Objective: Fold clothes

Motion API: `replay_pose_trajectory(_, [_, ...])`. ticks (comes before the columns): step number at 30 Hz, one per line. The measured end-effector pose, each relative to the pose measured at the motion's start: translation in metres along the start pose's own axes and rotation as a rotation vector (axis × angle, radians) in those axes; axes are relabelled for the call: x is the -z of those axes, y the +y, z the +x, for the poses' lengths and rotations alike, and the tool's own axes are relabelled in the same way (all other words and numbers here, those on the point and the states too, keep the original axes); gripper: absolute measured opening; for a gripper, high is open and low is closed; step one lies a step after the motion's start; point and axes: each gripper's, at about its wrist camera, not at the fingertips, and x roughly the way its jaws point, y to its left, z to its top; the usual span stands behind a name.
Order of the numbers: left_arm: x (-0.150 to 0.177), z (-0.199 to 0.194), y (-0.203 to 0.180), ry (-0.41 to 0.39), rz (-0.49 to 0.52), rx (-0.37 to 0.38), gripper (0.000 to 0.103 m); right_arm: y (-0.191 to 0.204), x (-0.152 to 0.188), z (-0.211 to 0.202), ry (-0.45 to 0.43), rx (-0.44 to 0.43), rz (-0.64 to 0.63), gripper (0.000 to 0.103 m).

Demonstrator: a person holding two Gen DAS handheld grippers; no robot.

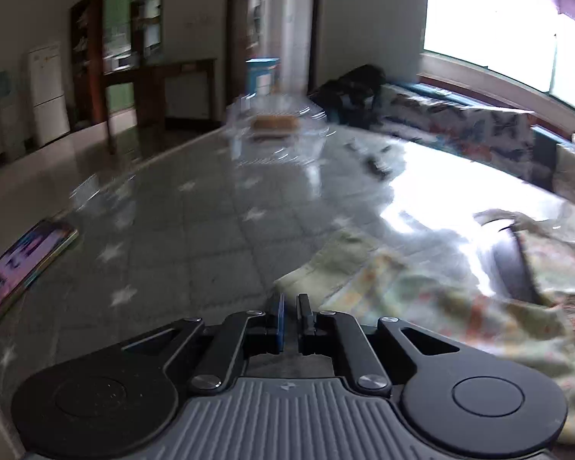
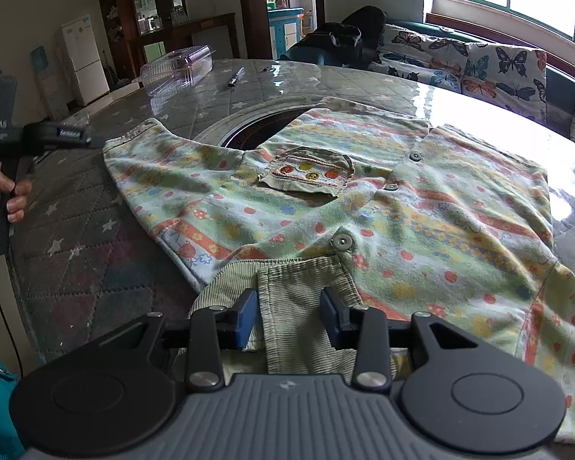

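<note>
The patterned child's shirt [image 2: 364, 207] lay spread flat on the counter [image 2: 96, 253], ready for folding. The right claw [image 2: 289, 316] stood open astride its corduroy collar [image 2: 303, 306], likely lining up a pinch. The left claw [image 1: 290, 318] hung nearly shut on nothing beside the sleeve [image 1: 326, 264].

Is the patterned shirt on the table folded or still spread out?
Mostly spread: the shirt lies flat on the table, pocket and snaps showing. The corduroy collar sits between the open right gripper fingers.
</note>
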Motion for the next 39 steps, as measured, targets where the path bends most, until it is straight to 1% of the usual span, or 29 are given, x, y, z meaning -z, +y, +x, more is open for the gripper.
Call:
replay_pose_trajectory(4, [-0.007,0.006,-0.032,0.016,0.068,0.126,0.007,0.001,0.0,0.0,-0.001,0.003,0.0,0.038])
replay_pose_trajectory(6, [-0.008,0.014,-0.05,0.027,0.102,0.17,0.008,0.001,0.0,0.0,-0.002,0.004,0.001,0.038])
replay_pose_trajectory(8, [-0.009,0.022,-0.067,0.036,0.138,0.198,0.012,0.001,0.0,0.0,-0.002,0.004,0.001,0.038])
replay_pose_trajectory(10, [-0.01,0.032,-0.08,0.047,0.163,0.196,0.015,0.001,0.0,0.0,-0.003,0.004,0.002,0.038])
replay_pose_trajectory(12, [-0.011,0.043,-0.084,0.059,0.17,0.18,0.017,0.0,0.0,0.0,-0.004,0.002,0.004,0.039])
replay_pose_trajectory(14, [-0.013,0.05,-0.085,0.062,0.171,0.164,0.022,0.0,0.001,0.001,-0.006,0.002,0.004,0.04])
replay_pose_trajectory(16, [-0.014,0.053,-0.082,0.055,0.166,0.15,0.035,0.001,0.0,0.001,-0.006,0.002,0.003,0.04])
replay_pose_trajectory(17, [-0.014,0.054,-0.08,0.053,0.165,0.138,0.039,0.001,0.0,0.001,-0.006,0.002,0.002,0.041])
replay_pose_trajectory(18, [-0.014,0.055,-0.078,0.052,0.164,0.125,0.048,0.001,0.0,0.001,-0.006,0.003,0.002,0.041])
replay_pose_trajectory(19, [-0.014,0.056,-0.075,0.05,0.165,0.114,0.051,0.002,0.0,0.001,-0.006,0.003,0.002,0.042])
replay_pose_trajectory(20, [-0.015,0.057,-0.072,0.048,0.165,0.104,0.052,0.002,0.0,0.001,-0.007,0.003,0.001,0.042])
replay_pose_trajectory(22, [-0.015,0.058,-0.067,0.046,0.161,0.095,0.06,0.002,0.0,0.002,-0.006,0.004,0.001,0.042])
replay_pose_trajectory(24, [-0.016,0.059,-0.064,0.046,0.16,0.086,0.065,0.002,0.0,0.001,-0.006,0.005,0.002,0.042])
replay_pose_trajectory(27, [-0.017,0.059,-0.062,0.046,0.16,0.084,0.067,0.003,0.0,0.001,-0.007,0.009,0.001,0.043])
replay_pose_trajectory(28, [-0.018,0.059,-0.062,0.047,0.158,0.083,0.071,0.004,0.0,0.001,-0.007,0.01,0.001,0.043])
replay_pose_trajectory(32, [-0.019,0.059,-0.06,0.053,0.146,0.08,0.073,0.004,0.001,0.001,-0.008,0.013,0.0,0.043])
replay_pose_trajectory(35, [-0.02,0.056,-0.059,0.05,0.142,0.063,0.082,0.004,0.001,0.001,-0.008,0.015,-0.002,0.043])
replay_pose_trajectory(36, [-0.02,0.055,-0.059,0.047,0.142,0.053,0.088,0.004,0.0,0.001,-0.008,0.015,-0.003,0.043])
replay_pose_trajectory(37, [-0.021,0.053,-0.057,0.043,0.137,0.047,0.09,0.004,0.0,0.002,-0.008,0.015,-0.004,0.043])
replay_pose_trajectory(39, [-0.021,0.049,-0.053,0.039,0.121,0.044,0.091,0.004,0.0,0.002,-0.007,0.015,-0.006,0.044])
